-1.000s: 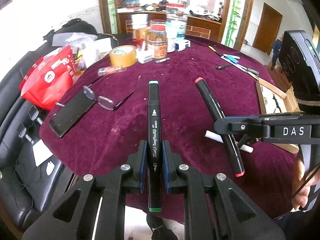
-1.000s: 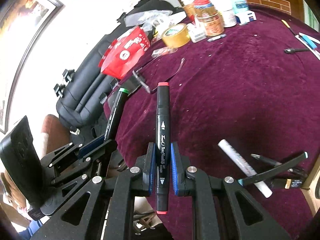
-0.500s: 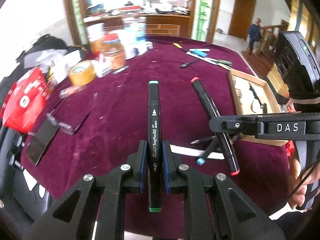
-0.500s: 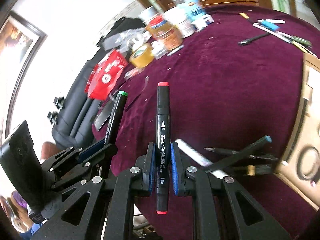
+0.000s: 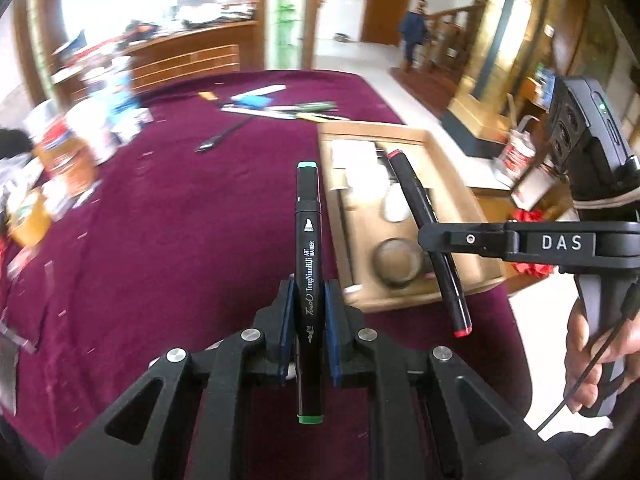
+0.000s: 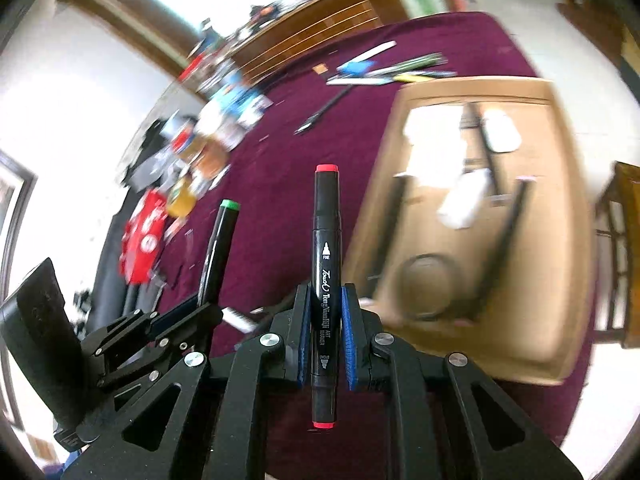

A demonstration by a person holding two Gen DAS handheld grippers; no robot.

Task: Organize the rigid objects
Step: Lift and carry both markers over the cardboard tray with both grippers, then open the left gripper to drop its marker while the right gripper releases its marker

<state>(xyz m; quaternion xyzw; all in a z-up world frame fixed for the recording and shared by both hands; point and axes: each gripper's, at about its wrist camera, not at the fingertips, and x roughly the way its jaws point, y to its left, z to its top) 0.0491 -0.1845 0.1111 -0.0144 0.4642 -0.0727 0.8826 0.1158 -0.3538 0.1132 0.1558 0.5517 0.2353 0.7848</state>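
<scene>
Your left gripper (image 5: 307, 316) has its jaws clamped on the green-capped marker (image 5: 308, 272), gripped low on the barrel so most of its length sticks out ahead, and your right gripper (image 6: 325, 326) holds the red-capped marker (image 6: 326, 276) the same way. Both markers hang in the air above the maroon-covered counter (image 5: 180, 220), near its right edge, where the wooden tray (image 5: 456, 184) sits; in the left view the red marker already overlaps the tray while the green one is just beside the tray's left rim. The tray is not bare: a round lid-like thing (image 5: 398, 258), some white pieces and at least 1 dark pen lie in it, all blurred, so you cannot read exactly where the free space is. The main risk is dropping a marker onto those pieces, where it would lie crooked or roll. A second risk is the 2 grippers meeting, since they are close and heading, by my judgement, for the same tray; the long front ends could cross or knock each other. A third is catching the tray rim with a marker tip and shoving the tray toward the counter edge. Place 1 marker at a time.
</scene>
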